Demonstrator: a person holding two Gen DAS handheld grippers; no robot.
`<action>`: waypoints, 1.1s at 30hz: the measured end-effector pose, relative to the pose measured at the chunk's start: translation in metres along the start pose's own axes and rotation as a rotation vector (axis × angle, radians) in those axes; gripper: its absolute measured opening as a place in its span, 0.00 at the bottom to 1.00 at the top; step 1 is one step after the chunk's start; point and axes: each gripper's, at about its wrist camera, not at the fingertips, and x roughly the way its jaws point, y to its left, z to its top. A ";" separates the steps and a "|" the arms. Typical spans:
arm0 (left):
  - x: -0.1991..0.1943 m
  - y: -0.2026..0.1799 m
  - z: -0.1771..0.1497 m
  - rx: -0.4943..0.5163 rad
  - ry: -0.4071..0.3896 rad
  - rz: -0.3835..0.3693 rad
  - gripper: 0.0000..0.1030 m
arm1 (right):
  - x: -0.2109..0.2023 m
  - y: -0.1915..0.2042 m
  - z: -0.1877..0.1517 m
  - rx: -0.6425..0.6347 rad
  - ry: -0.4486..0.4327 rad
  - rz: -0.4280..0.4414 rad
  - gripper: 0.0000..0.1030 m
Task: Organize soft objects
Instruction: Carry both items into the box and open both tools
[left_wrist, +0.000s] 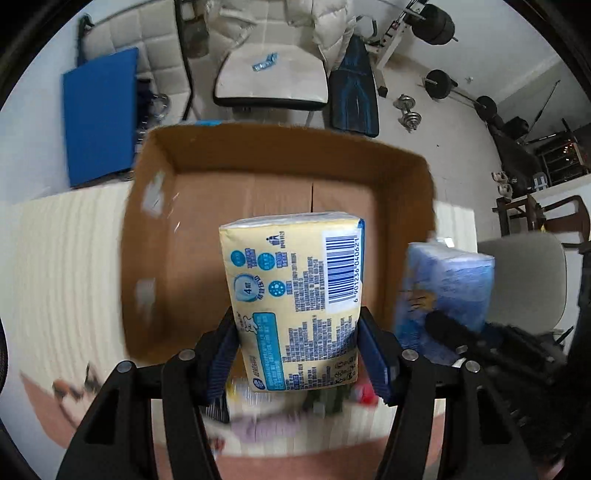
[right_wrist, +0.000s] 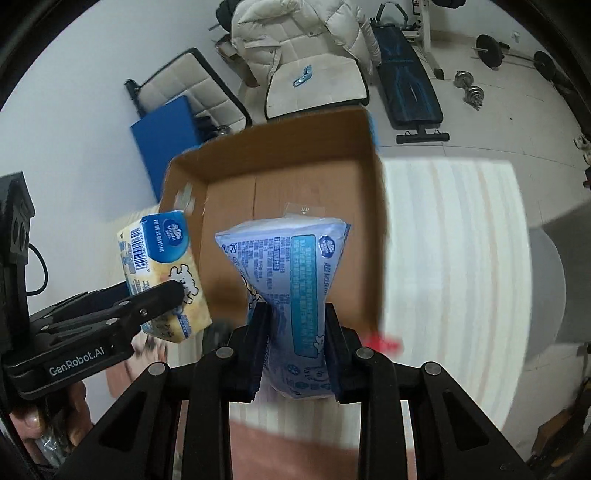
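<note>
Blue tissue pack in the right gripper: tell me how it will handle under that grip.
The blue tissue pack is probably soft and compressible: it pinches to a narrow waist in the right gripper. Its glossy plastic wrap may be slippery. It looks light, as it stands up unsupported above the cardboard box.

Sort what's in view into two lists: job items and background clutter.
Job: yellow tissue pack in left gripper; blue tissue pack in right gripper; cardboard box.
Clutter: white jacket, dumbbell, blue mat.
</note>
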 end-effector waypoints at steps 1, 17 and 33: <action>0.010 0.001 0.015 -0.005 0.015 0.001 0.57 | 0.005 -0.002 0.006 -0.003 0.011 -0.008 0.29; 0.119 -0.012 0.097 0.052 0.214 -0.017 0.59 | 0.093 0.016 0.112 0.015 0.104 -0.157 0.35; 0.057 -0.004 0.062 0.128 0.098 0.128 0.92 | 0.077 0.033 0.129 -0.035 0.089 -0.223 1.00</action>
